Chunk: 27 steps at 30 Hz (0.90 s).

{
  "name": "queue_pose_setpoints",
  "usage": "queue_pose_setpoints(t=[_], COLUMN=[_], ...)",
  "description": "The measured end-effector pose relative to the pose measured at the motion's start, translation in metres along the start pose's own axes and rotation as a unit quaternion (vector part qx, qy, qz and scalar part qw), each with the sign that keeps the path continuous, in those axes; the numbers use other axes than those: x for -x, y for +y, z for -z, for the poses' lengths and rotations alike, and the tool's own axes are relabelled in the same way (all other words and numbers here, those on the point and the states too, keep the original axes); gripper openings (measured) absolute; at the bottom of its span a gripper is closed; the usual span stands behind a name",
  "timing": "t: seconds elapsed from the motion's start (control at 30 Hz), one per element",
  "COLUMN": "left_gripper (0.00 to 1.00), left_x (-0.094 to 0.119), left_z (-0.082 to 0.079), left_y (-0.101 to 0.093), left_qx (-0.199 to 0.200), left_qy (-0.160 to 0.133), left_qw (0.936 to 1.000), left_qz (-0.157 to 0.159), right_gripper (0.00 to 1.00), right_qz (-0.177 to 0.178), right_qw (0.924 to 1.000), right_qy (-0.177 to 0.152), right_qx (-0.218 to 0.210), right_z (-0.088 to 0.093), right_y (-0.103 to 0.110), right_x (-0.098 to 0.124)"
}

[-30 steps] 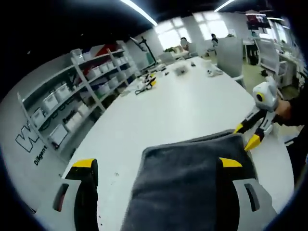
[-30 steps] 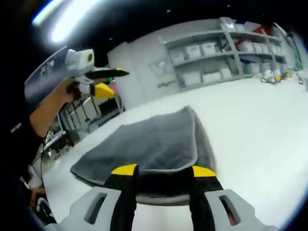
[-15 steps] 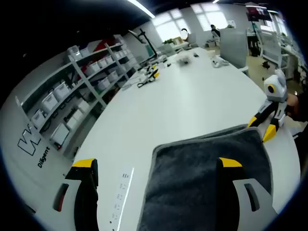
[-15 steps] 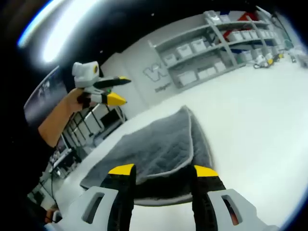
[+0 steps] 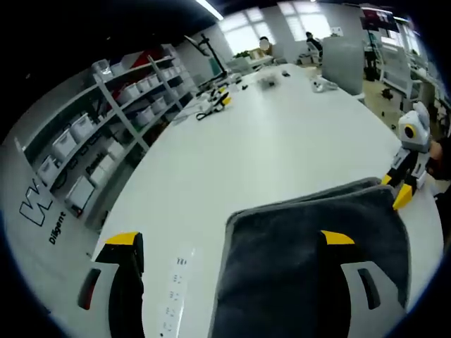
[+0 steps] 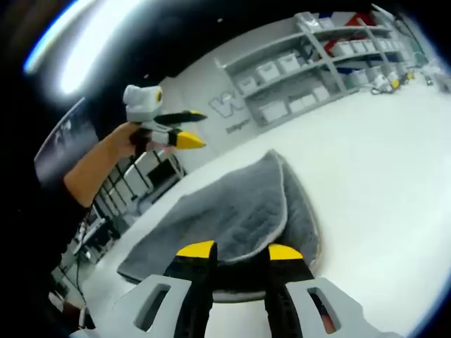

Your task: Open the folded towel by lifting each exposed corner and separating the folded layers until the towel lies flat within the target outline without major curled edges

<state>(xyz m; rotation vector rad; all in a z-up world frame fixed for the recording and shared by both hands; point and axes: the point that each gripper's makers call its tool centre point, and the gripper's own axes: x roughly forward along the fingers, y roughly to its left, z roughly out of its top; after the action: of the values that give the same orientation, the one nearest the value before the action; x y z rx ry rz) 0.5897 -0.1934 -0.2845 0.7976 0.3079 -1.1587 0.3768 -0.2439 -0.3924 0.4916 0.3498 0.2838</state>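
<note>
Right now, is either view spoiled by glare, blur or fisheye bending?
Left gripper view: the table and shelves bow strongly, far windows blow out white, distant clutter is soft; the towel reads clearly. Right gripper view: a ceiling light smears into a bright streak at upper left, shelving curves, towel weave stays sharp.

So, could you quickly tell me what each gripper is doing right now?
Left gripper: open wide, holding nothing, above the grey towel.
Right gripper: jaws narrowed over the towel's folded edge; whether they grip it cannot be told.
</note>
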Motion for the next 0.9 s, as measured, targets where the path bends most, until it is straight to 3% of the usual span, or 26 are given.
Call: queue_pose_setpoints(t=[0.37,0.7,0.9], left_gripper=[1.00,0.95,0.75], left_x=[-0.033,-0.057,-0.074], left_z=[-0.012,-0.004,0.004], left_y=[0.023,0.020,0.022], left_qx=[-0.012,-0.049,-0.061], left_qy=[0.007,0.060,0.081], left_qw=[0.9998,0.9962,0.9931], left_qz=[0.011,0.039,0.058], right_gripper=[0.16,0.12,0.08], right_qz=[0.007,0.011,0.011], right_qw=[1.0000,0.9999,0.9996], right_qy=[0.003,0.000,-0.004], right_qx=[0.004,0.011,0.024], right_z=[0.000,0.001,0.002], right_y=[-0.004,-0.005,-0.004], right_x=[-0.002,-0.003,-0.003])
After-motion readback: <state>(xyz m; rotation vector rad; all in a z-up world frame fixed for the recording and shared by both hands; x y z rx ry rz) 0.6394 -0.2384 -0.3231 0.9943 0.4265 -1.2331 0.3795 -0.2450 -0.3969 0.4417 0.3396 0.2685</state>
